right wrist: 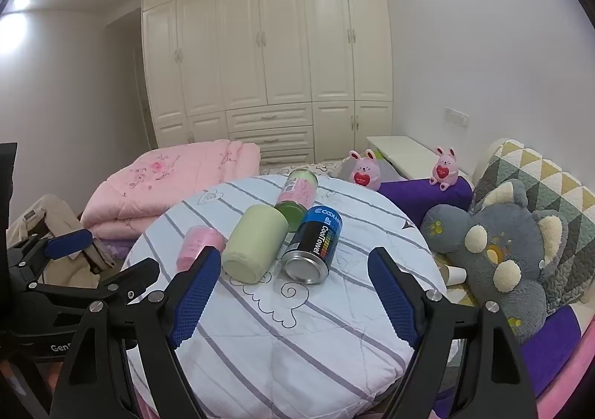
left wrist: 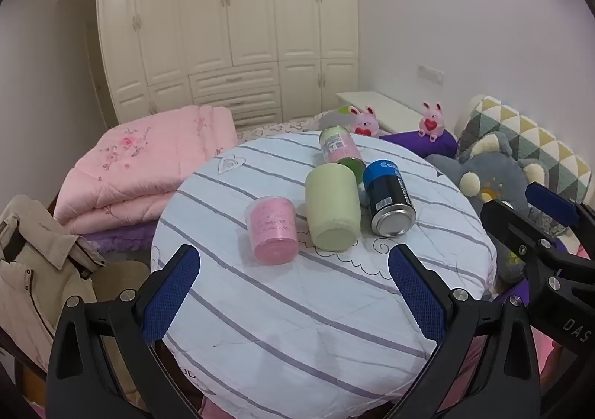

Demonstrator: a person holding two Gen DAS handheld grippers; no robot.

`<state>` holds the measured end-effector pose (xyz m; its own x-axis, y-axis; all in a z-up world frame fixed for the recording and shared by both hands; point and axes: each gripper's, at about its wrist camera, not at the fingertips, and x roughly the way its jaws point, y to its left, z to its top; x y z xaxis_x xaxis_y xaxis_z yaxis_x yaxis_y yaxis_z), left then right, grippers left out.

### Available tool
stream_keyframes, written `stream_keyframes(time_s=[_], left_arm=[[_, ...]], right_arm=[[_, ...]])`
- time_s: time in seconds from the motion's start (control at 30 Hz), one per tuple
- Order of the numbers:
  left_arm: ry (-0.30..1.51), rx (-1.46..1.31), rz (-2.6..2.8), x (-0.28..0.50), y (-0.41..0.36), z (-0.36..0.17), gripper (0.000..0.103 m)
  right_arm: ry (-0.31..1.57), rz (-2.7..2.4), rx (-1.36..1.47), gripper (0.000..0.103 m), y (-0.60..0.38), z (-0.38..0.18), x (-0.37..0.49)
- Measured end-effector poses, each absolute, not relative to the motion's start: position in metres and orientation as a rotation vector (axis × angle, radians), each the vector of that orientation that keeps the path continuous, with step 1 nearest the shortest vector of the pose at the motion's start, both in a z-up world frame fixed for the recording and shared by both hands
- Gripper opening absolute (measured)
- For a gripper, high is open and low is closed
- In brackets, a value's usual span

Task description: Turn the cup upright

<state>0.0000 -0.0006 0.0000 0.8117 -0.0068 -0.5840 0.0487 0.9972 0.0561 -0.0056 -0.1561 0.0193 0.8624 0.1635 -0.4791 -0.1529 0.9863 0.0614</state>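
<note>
Several cups lie on their sides on a round table (left wrist: 297,326) with a striped white cloth. A pink cup (left wrist: 272,229) lies at the left, a pale green cup (left wrist: 332,210) in the middle, a blue and black can (left wrist: 388,203) at the right, a pink-and-green jar (left wrist: 340,149) behind them. My left gripper (left wrist: 293,292) is open and empty, short of the pink and green cups. My right gripper (right wrist: 292,292) is open and empty, just short of the green cup (right wrist: 254,250) and the can (right wrist: 314,251). The pink cup (right wrist: 199,246) is partly hidden by its left finger.
A folded pink quilt (left wrist: 148,166) lies behind the table at the left, a beige jacket (left wrist: 33,263) near left. Grey plush toy (right wrist: 502,251), patterned pillow (right wrist: 539,181) and a small paper cup (right wrist: 453,273) are at the right. Pink plush rabbits (right wrist: 364,171) sit behind.
</note>
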Motion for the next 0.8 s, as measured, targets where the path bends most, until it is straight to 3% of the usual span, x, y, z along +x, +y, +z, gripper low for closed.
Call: stream_keyframes(time_s=[0.8], left_arm=[[0.637, 0.041, -0.035, 0.0002, 0.0036, -0.0052, 0.103]], right_arm=[[0.510, 0.165, 0.016, 0.083, -0.1533, 0.0168, -0.0013]])
